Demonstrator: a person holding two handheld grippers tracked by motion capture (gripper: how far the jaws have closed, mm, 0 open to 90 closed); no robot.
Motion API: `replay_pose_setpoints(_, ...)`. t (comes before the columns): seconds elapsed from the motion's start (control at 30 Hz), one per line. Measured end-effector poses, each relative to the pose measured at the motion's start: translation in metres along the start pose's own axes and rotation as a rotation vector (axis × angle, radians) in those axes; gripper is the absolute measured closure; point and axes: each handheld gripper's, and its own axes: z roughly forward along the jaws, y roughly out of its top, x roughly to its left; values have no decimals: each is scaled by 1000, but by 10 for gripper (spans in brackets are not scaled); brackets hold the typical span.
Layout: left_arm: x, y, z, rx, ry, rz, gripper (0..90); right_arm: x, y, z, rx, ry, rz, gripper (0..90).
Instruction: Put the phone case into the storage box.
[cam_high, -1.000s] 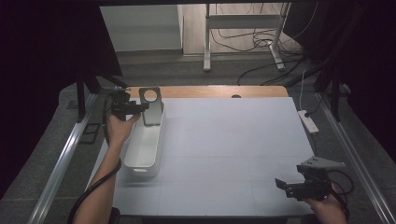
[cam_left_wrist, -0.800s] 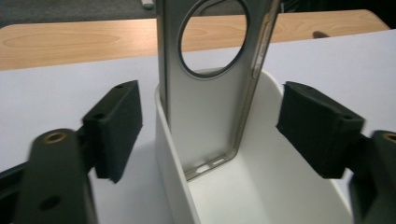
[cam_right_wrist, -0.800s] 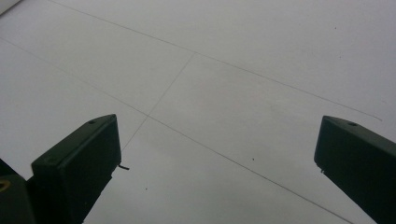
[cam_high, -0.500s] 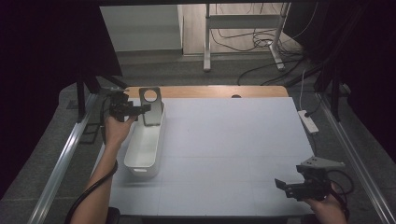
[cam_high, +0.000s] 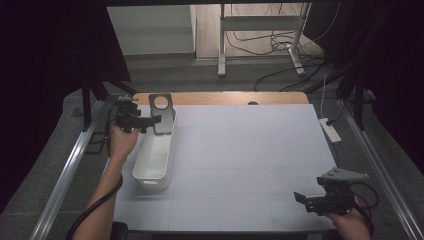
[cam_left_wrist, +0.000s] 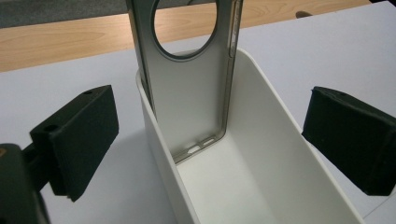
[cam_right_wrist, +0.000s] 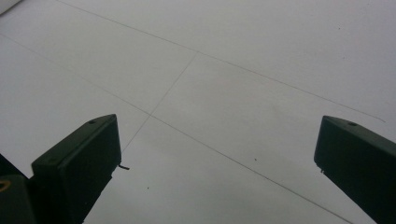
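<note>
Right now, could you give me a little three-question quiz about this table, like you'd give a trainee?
1. True or false: the phone case stands upright inside the white bin, at its far end.
2. Which gripper is nearer the bin? A) left gripper B) right gripper
3. Fill in: both grippers' jaws are ____.

Key: 1 true. 2 A: the left one is beside the bin's far end, while the right one hovers over bare table at the near right corner. 3 open, with nothing between them.
</note>
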Motion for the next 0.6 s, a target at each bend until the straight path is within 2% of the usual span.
replay_pose_setpoints(0.6,-9,-9,-13,-39,-36,48,30,-1,0,1,7,13,5,7)
